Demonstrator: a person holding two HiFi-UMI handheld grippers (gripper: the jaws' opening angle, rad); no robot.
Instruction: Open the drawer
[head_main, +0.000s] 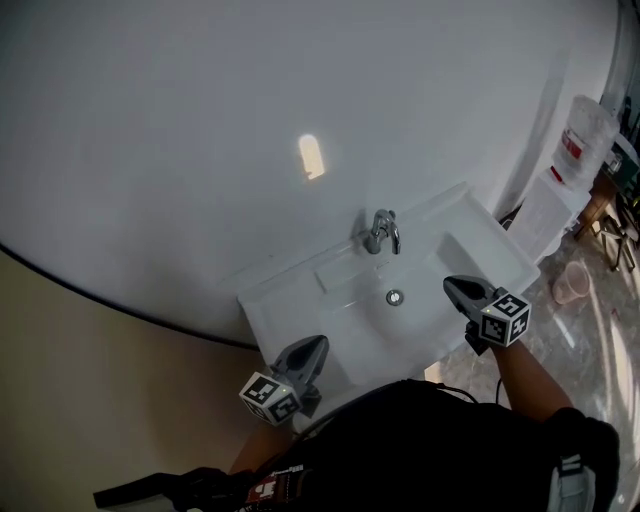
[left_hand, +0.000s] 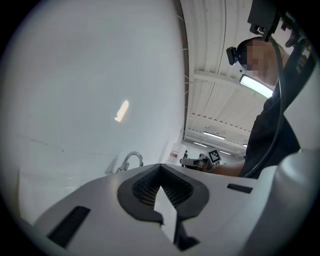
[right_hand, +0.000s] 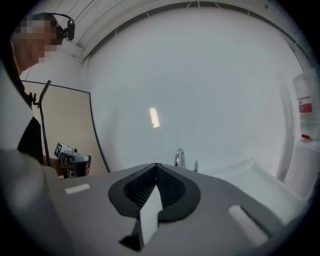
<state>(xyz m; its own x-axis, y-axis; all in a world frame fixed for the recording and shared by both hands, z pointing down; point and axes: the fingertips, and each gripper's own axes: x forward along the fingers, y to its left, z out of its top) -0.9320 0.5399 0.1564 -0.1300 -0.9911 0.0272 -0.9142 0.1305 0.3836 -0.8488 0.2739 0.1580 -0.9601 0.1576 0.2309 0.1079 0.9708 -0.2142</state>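
The task has hardly started, as far as the pictures show. No view shows the drawer. I judge that it sits under the white washbasin (head_main: 470, 216), below the front edge, where the basin top and the person's dark clothing hide it. Because of this I cannot say if it is closed or already pulled out a little, and no handle can be seen.

The left gripper (head_main: 317, 346) hangs above the front left corner of the washbasin, and its jaws are pressed together with nothing between them. The right gripper (head_main: 451, 285) is above the front right part of the rim, near the bowl. Its jaws are also pressed together and hold nothing. Both grippers point toward the back edge, where the chrome faucet (head_main: 382, 232) stands in the middle, and the drain (head_main: 394, 297) lies in the bowl between them. Neither gripper touches the basin, as much as I can tell.

Behind the basin a large round white panel (head_main: 200, 150) covers the wall. A water dispenser (head_main: 585, 140) stands on the floor, well apart from the right corner.

What is left is, I think, almost everything: bring one gripper down below the front edge, find the drawer front or its handle, spread the jaws and close them on it, then pull it outward.
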